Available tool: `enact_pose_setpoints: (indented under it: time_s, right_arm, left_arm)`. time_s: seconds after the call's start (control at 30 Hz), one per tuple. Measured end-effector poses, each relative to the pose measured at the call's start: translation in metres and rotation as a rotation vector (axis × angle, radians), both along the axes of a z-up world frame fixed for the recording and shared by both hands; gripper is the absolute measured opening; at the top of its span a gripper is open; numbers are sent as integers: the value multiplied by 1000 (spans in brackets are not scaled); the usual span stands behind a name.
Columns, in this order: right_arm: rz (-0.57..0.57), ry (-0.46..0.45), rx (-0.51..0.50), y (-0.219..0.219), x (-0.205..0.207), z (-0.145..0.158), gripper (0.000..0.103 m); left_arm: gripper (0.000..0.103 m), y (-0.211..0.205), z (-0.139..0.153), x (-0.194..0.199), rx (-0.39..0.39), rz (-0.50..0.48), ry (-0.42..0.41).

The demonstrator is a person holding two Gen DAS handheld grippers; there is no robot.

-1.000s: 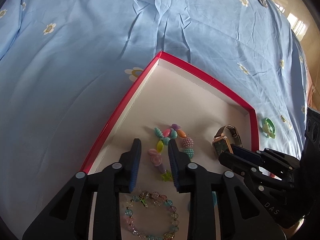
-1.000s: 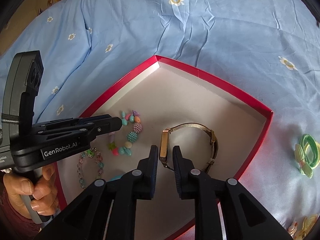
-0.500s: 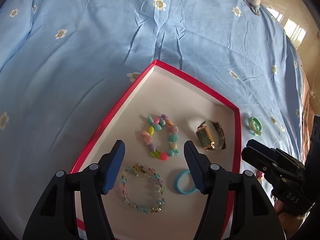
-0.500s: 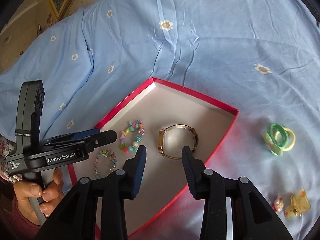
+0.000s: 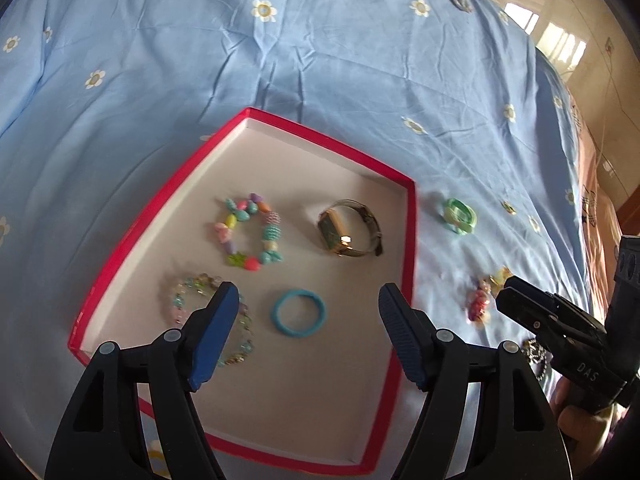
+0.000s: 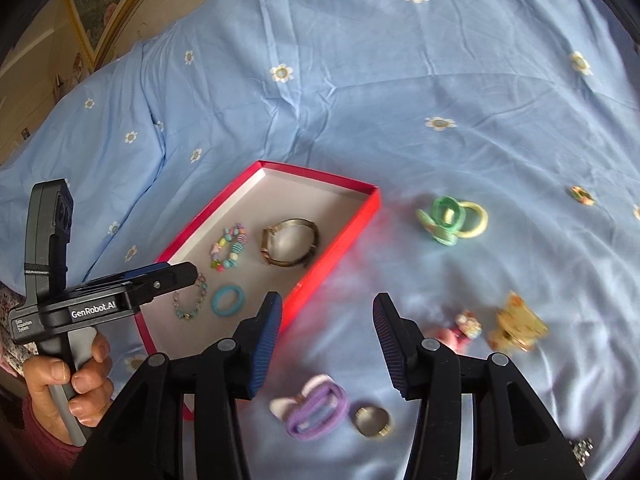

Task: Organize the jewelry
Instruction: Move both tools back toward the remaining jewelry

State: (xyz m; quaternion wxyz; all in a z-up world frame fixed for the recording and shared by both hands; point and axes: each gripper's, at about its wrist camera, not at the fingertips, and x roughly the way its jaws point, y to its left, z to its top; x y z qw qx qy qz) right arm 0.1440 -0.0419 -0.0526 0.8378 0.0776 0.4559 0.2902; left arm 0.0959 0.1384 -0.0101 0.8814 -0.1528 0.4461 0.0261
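Blue daisy bedsheet (image 5: 320, 60); red box (image 5: 132, 232) holds beaded bracelets, gold watch (image 5: 348, 234); both grippers opening, empty

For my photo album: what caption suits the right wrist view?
Open right gripper above blue bedsheet; watch in red box, purple hair tie outside.

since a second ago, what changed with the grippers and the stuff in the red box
Both grippers let go and pulled back: the left gripper released the pastel bead bracelet, the right gripper the watch; both are still opening, nothing between their jaws. The box and its jewelry stayed put.
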Motion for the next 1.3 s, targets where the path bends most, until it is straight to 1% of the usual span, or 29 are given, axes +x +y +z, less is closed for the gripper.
enact_pose_setpoints:
  time_s: [0.37,0.63,0.77,0.93,1.07,1.2,1.3]
  right_arm:
    - [-100,-2,-24,-59,-20,0,51]
    - [-133,8,-33,-81,-28,-6,51]
    - [-150,11,-36,-91,-28,-9,51]
    - [-158,18,-49,-101,-21,-16,51]
    - [-151,33,-70,-108,-7,-27,51]
    - [-111,55,-98,-111,10,-38,51]
    - [-84,71,-87,-112,20,-44,51]
  left_arm:
    - [76,-36,8,-3,3,-72,-7]
    - [76,-59,7,-2,12,-129,0]
    - [76,-75,5,2,23,-176,7]
    - [76,-99,0,13,45,-250,21]
    - [76,-114,-6,26,46,-312,34]
    - [76,-132,-18,41,42,-382,67]
    - [76,-146,-25,50,51,-423,82]
